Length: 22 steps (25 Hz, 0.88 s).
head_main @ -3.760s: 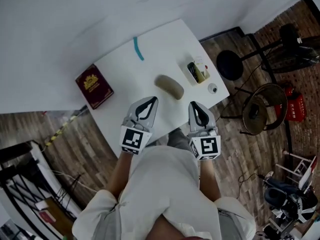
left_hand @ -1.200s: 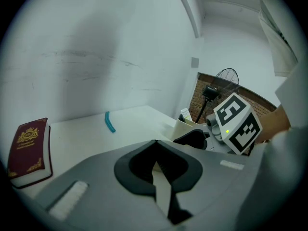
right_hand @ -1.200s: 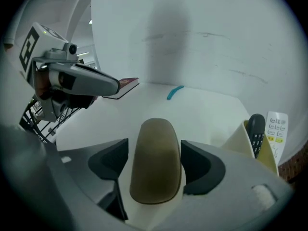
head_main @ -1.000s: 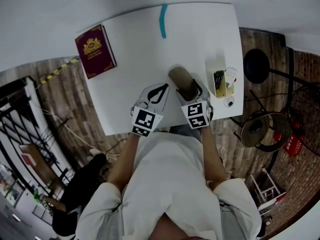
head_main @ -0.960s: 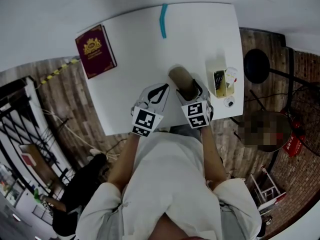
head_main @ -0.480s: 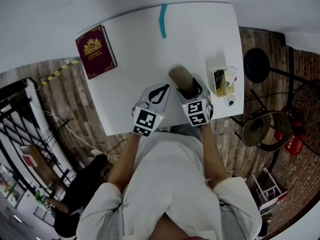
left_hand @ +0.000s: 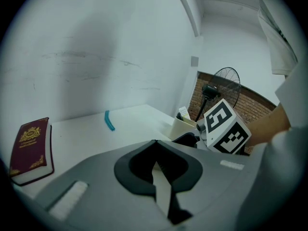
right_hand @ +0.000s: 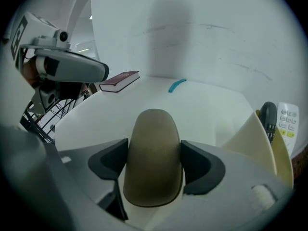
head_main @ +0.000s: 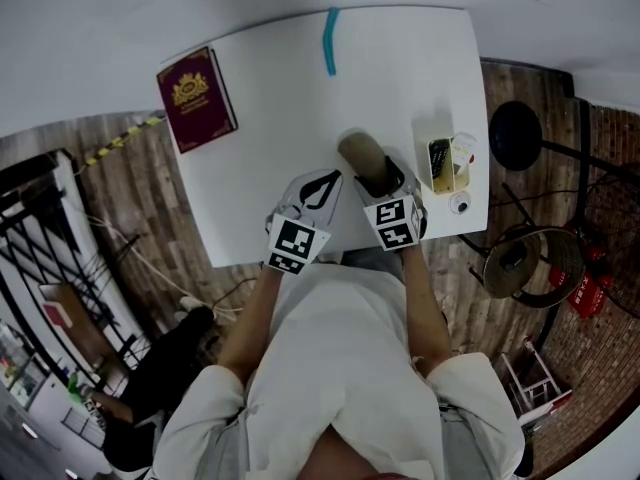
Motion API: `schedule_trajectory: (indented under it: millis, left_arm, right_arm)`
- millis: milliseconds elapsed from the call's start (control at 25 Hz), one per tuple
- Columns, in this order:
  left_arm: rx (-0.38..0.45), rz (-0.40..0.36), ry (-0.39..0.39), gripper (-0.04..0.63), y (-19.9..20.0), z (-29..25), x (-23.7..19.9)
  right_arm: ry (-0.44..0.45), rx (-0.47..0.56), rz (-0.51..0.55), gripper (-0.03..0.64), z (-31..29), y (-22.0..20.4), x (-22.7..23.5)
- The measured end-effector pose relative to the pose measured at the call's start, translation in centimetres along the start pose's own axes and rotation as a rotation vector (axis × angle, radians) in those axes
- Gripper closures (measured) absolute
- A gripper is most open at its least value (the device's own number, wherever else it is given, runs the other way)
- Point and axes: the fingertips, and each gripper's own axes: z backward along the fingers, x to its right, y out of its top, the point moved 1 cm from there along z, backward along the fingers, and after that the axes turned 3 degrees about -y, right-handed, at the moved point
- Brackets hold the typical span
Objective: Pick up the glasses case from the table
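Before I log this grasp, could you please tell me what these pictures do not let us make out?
Near end of the glasses case: head view, under the right gripper.
Whether the case is off the table: right gripper view, its own body hides the underside.
Book cover print: head view, too small.
Holder contents: right gripper view, cut by the edge.

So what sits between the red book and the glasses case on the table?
Nothing: in the head view the white table between red book and glasses case is bare. The left gripper hangs beside that stretch, nearer the person.
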Motion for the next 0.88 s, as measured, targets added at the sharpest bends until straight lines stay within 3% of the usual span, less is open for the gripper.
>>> schedule_trajectory:
  millis: [880]
  left_arm:
    - [0.025, 0.014, 0.086, 0.578, 0.6, 1.3, -0.7]
  right_arm:
    - [0.061, 0.116, -0.035, 0.285, 2.4, 3.3, 0.0]
